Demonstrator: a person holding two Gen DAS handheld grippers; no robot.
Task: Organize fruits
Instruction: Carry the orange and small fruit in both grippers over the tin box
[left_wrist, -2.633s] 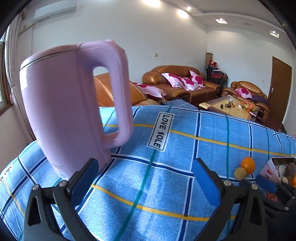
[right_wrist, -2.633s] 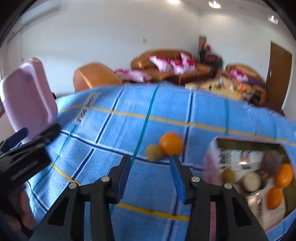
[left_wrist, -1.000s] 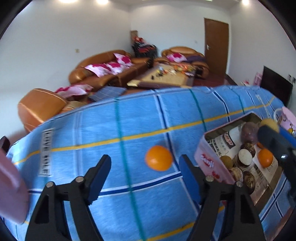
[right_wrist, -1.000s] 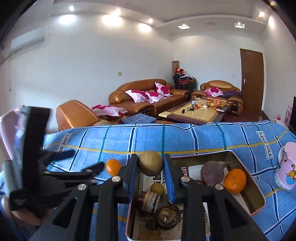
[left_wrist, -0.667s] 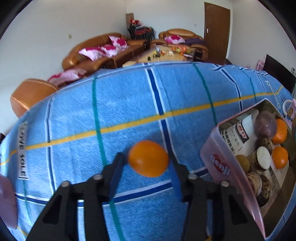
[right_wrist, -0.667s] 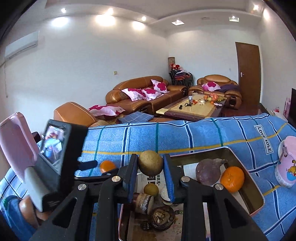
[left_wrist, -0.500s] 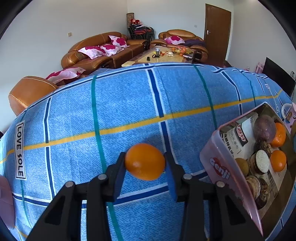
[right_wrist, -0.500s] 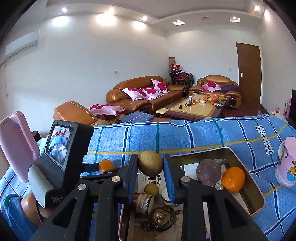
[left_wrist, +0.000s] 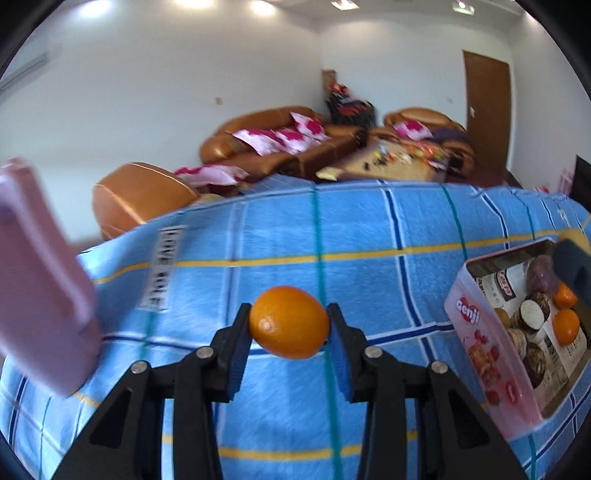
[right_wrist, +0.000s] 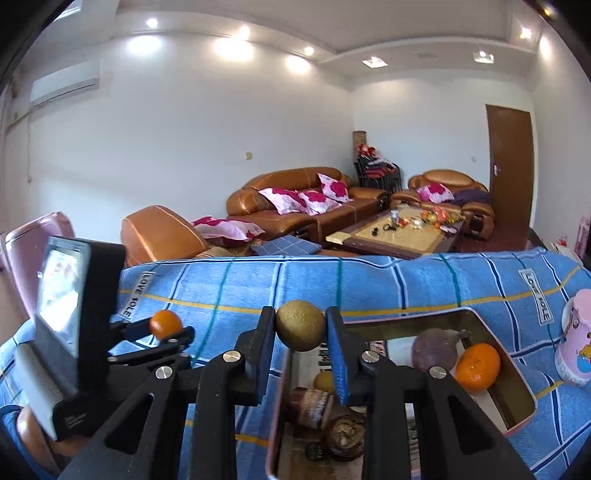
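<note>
My left gripper (left_wrist: 290, 325) is closed on an orange (left_wrist: 289, 322); both blue pads press its sides and it hangs above the blue checked cloth (left_wrist: 369, 236). My right gripper (right_wrist: 301, 330) is closed on a greenish-brown round fruit (right_wrist: 300, 325), which it holds just over the near left edge of the pink tin box (right_wrist: 517, 384).

In the right wrist view I see the left gripper with its orange on the left side of the box, apart from it. The camera block (right_wrist: 70, 314) of the left gripper stands in front of that view and hides part of the cloth behind it.

Inside the box lie already a purple fruit (right_wrist: 434, 349), an orange one (right_wrist: 476, 367) touching it, a small yellow fruit (right_wrist: 324, 381) and some brown pieces (right_wrist: 343, 437) that I cannot name. Printed paper lines the bottom.

On the left a pink kettle (left_wrist: 40, 295) stands close to the left gripper; in the left wrist view it is blurred. On the right, a pink cup (right_wrist: 578, 343) with a cartoon picture stands on the cloth near the box. Behind the table are brown leather sofas (right_wrist: 295, 199) with pink cushions and a low table (right_wrist: 402, 229) with small things on it.
</note>
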